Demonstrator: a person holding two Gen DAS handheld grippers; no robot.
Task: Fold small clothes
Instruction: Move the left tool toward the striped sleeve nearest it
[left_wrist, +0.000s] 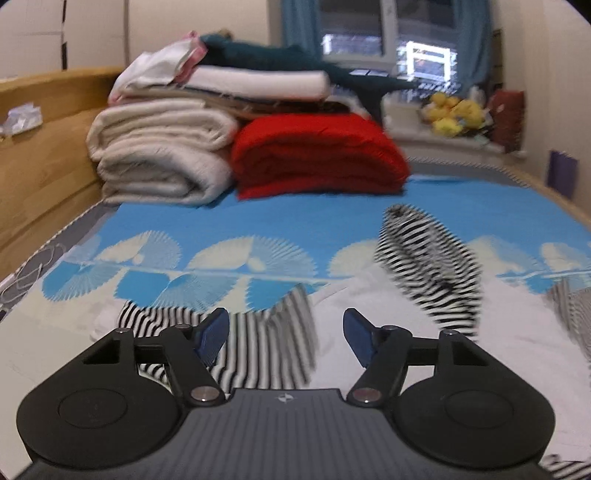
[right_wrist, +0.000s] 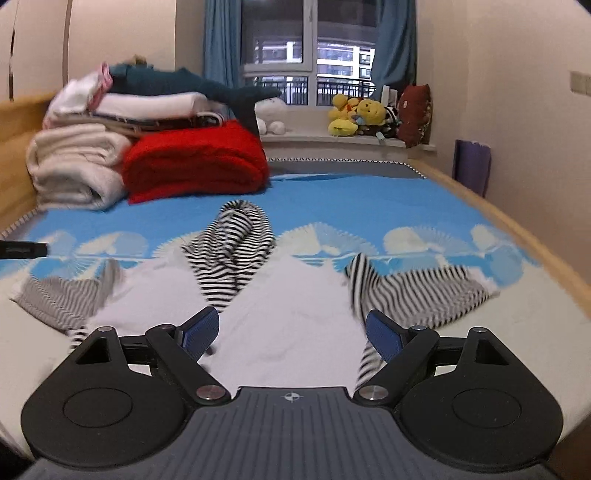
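A small white garment with black-and-white striped sleeves and hood lies spread on the bed. In the right wrist view its white body (right_wrist: 295, 314) is in the middle, the striped hood (right_wrist: 232, 251) is bunched behind it, one sleeve (right_wrist: 417, 291) lies right and one (right_wrist: 62, 299) left. My right gripper (right_wrist: 291, 336) is open and empty above the white body. In the left wrist view my left gripper (left_wrist: 286, 336) is open and empty over the left striped sleeve (left_wrist: 258, 343), with the hood (left_wrist: 428, 258) to its right.
A stack of folded cream blankets (right_wrist: 74, 166), a red blanket (right_wrist: 195, 162) and a teal plush (right_wrist: 177, 85) sits at the back left. The wooden bed frame (left_wrist: 44, 147) runs along the left. Plush toys (right_wrist: 358, 114) line the windowsill. The left gripper's tip (right_wrist: 22, 249) shows at far left.
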